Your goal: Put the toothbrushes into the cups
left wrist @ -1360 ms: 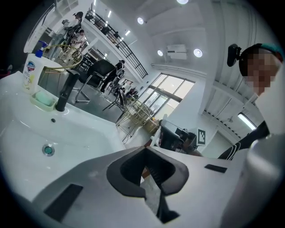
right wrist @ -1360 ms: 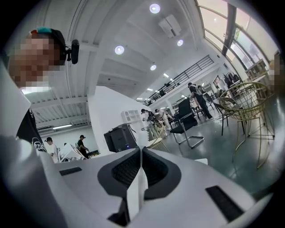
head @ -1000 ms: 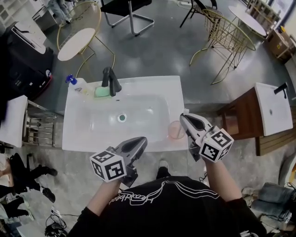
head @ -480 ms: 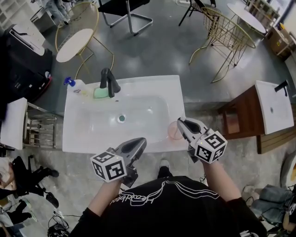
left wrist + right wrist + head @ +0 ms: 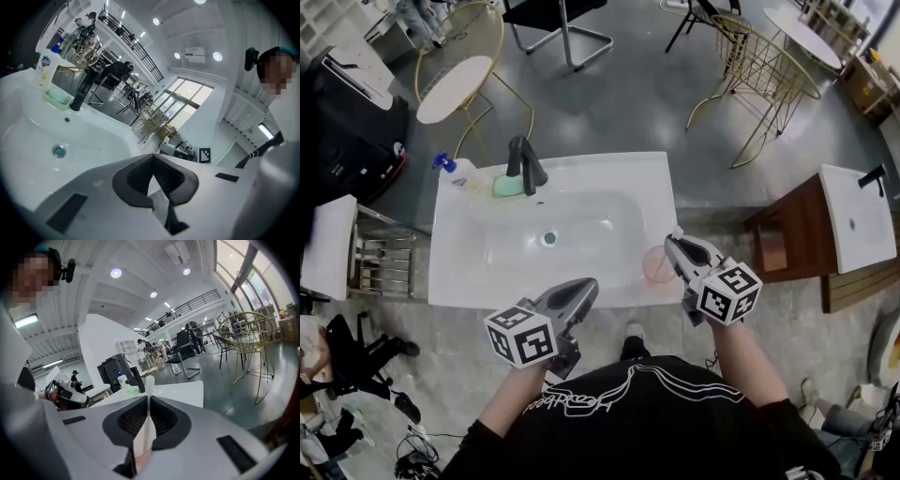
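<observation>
**A:** Head view first. How are the claws set?

**B:** The left claw (image 5: 589,286) sits low at center, over the near rim of the sink (image 5: 581,173), with its tips pressed together. The right claw (image 5: 673,242), right of center, pinches 1 white toothbrush (image 5: 677,232), and the brush's end pokes out past the tips.

**A:** And the cup?

**B:** 1 pink cup (image 5: 652,266) stands on the sink's right ledge. The right claw's tip overlaps the cup's right rim in the frame. I cannot tell whether the brush touches it.

**A:** What else is there to count?

**B:** There is 1 black faucet (image 5: 525,164), 1 green soap (image 5: 507,187) and 1 blue-capped bottle (image 5: 452,169), all at the sink's upper left. There is also 1 drain (image 5: 548,238) in the basin.

**A:** What about the left gripper view?

**B:** The jaws meet at the tips, low at center, with nothing between them. The basin fills the left side, and the faucet (image 5: 79,91), soap (image 5: 59,96) and bottle (image 5: 45,69) are at upper left.

**A:** And the right gripper view?

**B:** The jaws are clamped on the toothbrush (image 5: 149,381). Its white shaft runs up the seam at lower center, and its head stands clear above the tips.
</observation>
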